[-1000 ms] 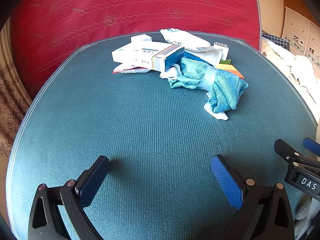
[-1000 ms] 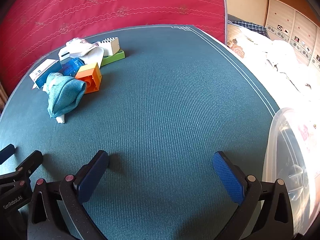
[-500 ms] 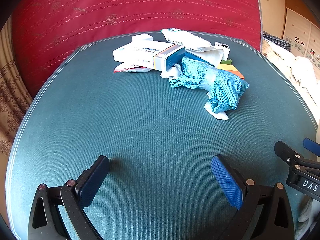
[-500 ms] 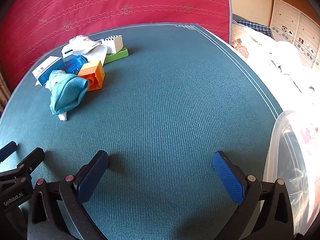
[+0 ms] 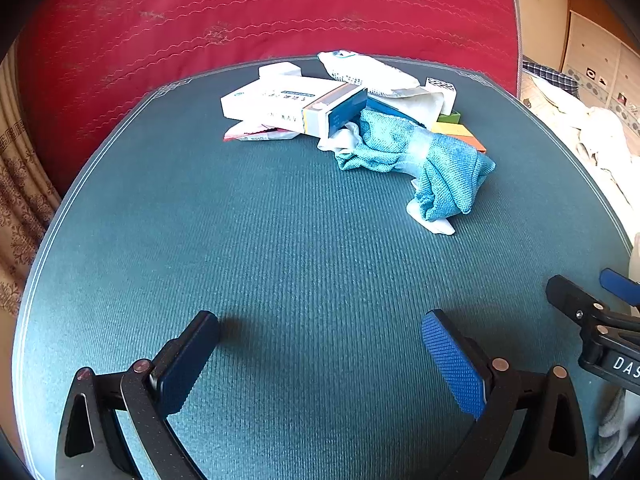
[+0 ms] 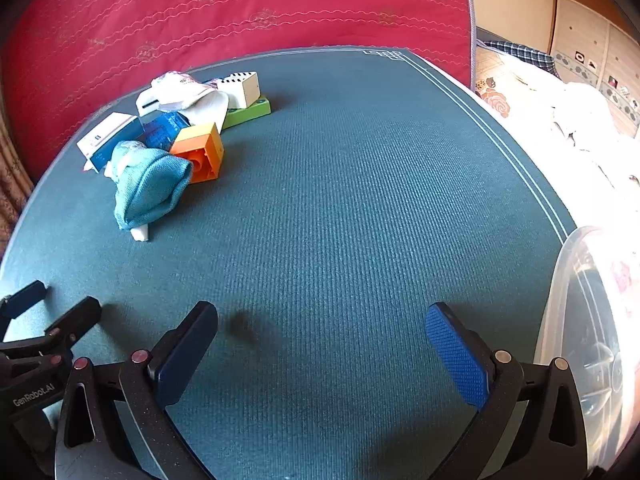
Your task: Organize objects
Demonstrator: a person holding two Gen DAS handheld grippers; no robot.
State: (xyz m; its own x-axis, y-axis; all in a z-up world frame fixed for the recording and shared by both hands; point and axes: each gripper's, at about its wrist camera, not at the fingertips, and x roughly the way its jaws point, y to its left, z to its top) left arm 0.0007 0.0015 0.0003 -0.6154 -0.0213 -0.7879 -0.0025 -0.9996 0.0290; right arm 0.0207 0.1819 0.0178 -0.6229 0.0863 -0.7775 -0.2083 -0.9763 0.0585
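A heap of objects lies at the far side of the teal mat. It holds a crumpled teal cloth, a white and blue carton, a white pouch, an orange block, a green block and a small white box. My left gripper stands open near the mat's front, empty, well short of the heap. My right gripper is open and empty too, to the right of the left one, with the heap far off at its upper left.
A clear plastic bin stands at the mat's right edge beside my right gripper. A red quilted mattress rises behind the mat. A patterned curtain hangs at the left. Bedding and cupboards lie beyond the right edge.
Both grippers have drifted slightly, the right view swinging a little to the left so the heap sits more toward the centre. Both stay open and empty.
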